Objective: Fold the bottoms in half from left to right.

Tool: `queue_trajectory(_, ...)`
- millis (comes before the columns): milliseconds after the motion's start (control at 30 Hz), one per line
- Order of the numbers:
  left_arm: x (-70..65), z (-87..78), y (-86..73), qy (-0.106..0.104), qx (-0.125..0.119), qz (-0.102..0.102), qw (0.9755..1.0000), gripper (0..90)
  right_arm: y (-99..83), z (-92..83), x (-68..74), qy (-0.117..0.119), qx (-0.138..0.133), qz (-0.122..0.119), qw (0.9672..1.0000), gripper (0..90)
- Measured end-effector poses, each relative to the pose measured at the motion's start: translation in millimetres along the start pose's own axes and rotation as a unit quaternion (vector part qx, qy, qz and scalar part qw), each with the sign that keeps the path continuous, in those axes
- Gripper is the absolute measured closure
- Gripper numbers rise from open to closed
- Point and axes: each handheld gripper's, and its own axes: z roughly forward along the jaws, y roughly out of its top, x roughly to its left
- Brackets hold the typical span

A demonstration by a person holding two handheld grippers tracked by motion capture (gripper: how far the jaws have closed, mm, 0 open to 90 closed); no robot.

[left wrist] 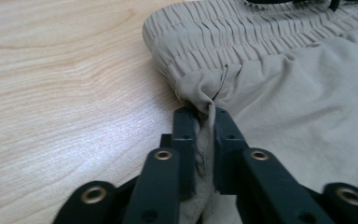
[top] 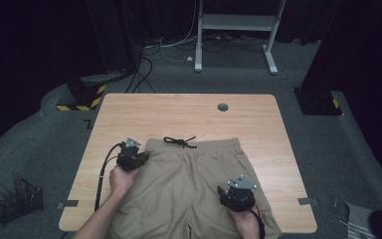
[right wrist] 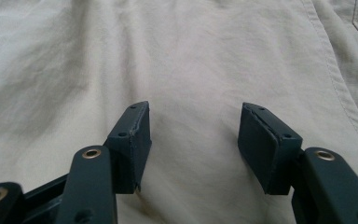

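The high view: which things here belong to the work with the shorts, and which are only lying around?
In the job:
- beige shorts, spread flat on the table
- left tool, shut on a fold just below the waistband
- right tool, open over the fabric

Lying about:
- wire basket on the floor
- white stand behind the table

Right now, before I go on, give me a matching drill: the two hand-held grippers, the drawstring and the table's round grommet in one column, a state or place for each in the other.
Things:
1. left hand-held gripper
2. right hand-held gripper
3. black drawstring
4. grey grommet

States or places:
A. set in the bare wood beyond the shorts
B. jaws apart above flat fabric
C. knotted, lying at the waistband
D. clamped on a pinch of cloth below the waistband corner

Pairs: 1-D, 2-B, 3-C, 4-A
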Motion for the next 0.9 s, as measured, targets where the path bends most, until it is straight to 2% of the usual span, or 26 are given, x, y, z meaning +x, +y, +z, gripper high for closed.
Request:
queue_trajectory(200, 6.0, -3.8, 0.6, -0.021, -0.002, -0.02, 0.9996, 86.5, 0.0, 0.0, -0.1, 0.0, 0.0, -0.001, 1.0, 43.8)
queue_trajectory(433, 5.9, -12.1, 2.4, -0.033, -0.016, -0.024, 0.999, 87.1, 0.0, 0.0, 0.0, 0.0, 0.0, 0.0, 1.0, 43.8)
queue_trajectory(633, 6.7, -19.7, 4.9, -0.049, -0.031, -0.038, 0.9976, 87.2, 0.0, 0.0, 0.0, 0.0, -0.001, 0.0, 1.0, 43.7)
queue_trajectory(667, 8.1, -20.4, 5.6, -0.049, -0.031, -0.033, 0.9978, 87.2, 0.0, 0.0, 0.1, 0.0, -0.001, 0.0, 1.0, 43.6)
queue_trajectory(733, 8.2, -21.9, 8.8, -0.051, -0.034, -0.038, 0.9974, 87.2, -0.1, 0.0, 0.1, -0.001, -0.001, 0.0, 1.0, 42.9)
queue_trajectory(833, 7.7, -26.5, 16.4, -0.053, -0.047, -0.033, 0.9969, 87.2, 0.0, 0.0, -0.2, -0.001, -0.001, 0.0, 1.0, 42.6)
queue_trajectory(900, 8.1, -27.8, 17.9, -0.061, -0.052, -0.041, 0.996, 87.2, 0.0, 0.0, -0.3, -0.001, -0.001, 0.0, 1.0, 42.5)
